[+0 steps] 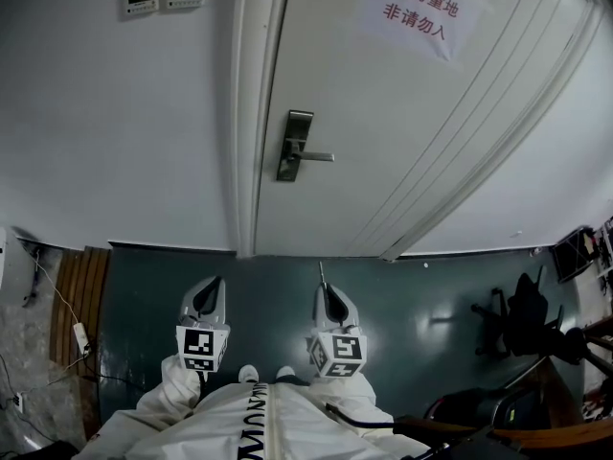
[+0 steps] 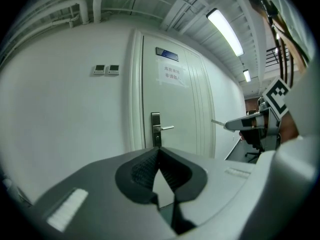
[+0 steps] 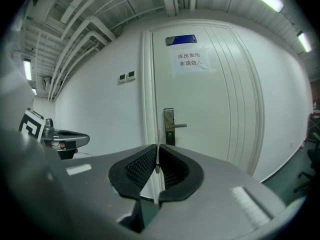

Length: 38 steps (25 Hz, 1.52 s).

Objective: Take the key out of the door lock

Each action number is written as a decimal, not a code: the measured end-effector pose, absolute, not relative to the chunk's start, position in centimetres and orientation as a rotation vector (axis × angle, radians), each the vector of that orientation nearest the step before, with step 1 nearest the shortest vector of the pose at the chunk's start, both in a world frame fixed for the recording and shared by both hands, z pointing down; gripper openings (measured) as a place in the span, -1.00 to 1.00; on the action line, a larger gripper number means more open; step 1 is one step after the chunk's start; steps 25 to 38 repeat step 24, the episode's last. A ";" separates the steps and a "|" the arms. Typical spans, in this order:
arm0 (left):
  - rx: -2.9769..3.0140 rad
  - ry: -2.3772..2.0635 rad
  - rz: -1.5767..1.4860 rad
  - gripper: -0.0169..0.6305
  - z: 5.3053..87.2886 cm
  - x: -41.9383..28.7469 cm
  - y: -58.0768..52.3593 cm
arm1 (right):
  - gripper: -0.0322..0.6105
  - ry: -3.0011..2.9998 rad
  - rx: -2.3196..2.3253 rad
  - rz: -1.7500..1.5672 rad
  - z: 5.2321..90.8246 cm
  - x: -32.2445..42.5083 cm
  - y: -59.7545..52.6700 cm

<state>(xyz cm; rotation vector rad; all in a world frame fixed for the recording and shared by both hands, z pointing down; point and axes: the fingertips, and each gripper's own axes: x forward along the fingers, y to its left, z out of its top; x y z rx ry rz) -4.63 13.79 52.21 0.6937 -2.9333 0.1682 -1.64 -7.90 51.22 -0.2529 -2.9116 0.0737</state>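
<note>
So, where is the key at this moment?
In the head view the key sticks out of the shut right gripper, low at centre over the floor, well away from the lock plate on the left edge of the door.

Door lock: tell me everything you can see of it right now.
The door lock is a tall, narrow plate of brushed grey metal. It is fixed upright at the left edge of the white door, beside the frame. A straight lever handle sticks out level to the right from its middle, and the part below looks darker. No key shows in it and nothing touches it. The right gripper, well back from the door, pinches a thin metal key.
</note>
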 end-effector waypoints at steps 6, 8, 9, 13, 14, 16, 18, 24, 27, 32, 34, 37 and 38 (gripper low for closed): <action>0.647 -2.945 0.199 -0.95 51.7 -4.7 12.6 | -0.83 -2.922 -0.316 0.075 50.3 -2.0 -9.0; 0.658 -2.955 0.212 -0.95 51.0 -4.9 11.5 | -0.83 -2.930 -0.324 0.074 50.0 -2.3 -9.8; 0.662 -2.959 0.216 -0.95 50.8 -4.9 10.9 | -0.83 -2.930 -0.326 0.074 50.0 -2.3 -10.3; 0.676 -2.965 0.233 -0.95 50.1 -5.0 9.2 | -0.83 -2.922 -0.336 0.079 50.4 -2.6 -11.3; 0.676 -2.966 0.237 -0.95 50.0 -5.0 9.0 | -0.83 -2.923 -0.342 0.080 50.4 -2.6 -11.3; 0.671 -2.966 0.239 -0.95 50.0 -5.2 8.7 | -0.83 -2.926 -0.351 0.081 50.3 -2.7 -11.4; 0.669 -2.965 0.238 -0.95 50.0 -5.3 8.4 | -0.83 -2.922 -0.353 0.079 50.4 -2.8 -11.6; 0.659 -2.965 0.243 -0.95 50.0 -5.8 8.1 | -0.83 -2.911 -0.344 0.090 50.6 -3.3 -12.3; 0.659 -2.965 0.243 -0.95 50.0 -5.8 8.1 | -0.83 -2.911 -0.344 0.090 50.6 -3.3 -12.3; 0.659 -2.965 0.243 -0.95 50.0 -5.8 8.1 | -0.83 -2.911 -0.344 0.090 50.6 -3.3 -12.3; 0.659 -2.965 0.243 -0.95 50.0 -5.8 8.1 | -0.83 -2.911 -0.344 0.090 50.6 -3.3 -12.3; 0.659 -2.965 0.243 -0.95 50.0 -5.8 8.1 | -0.83 -2.911 -0.344 0.090 50.6 -3.3 -12.3; 0.659 -2.965 0.243 -0.95 50.0 -5.8 8.1 | -0.83 -2.911 -0.344 0.090 50.6 -3.3 -12.3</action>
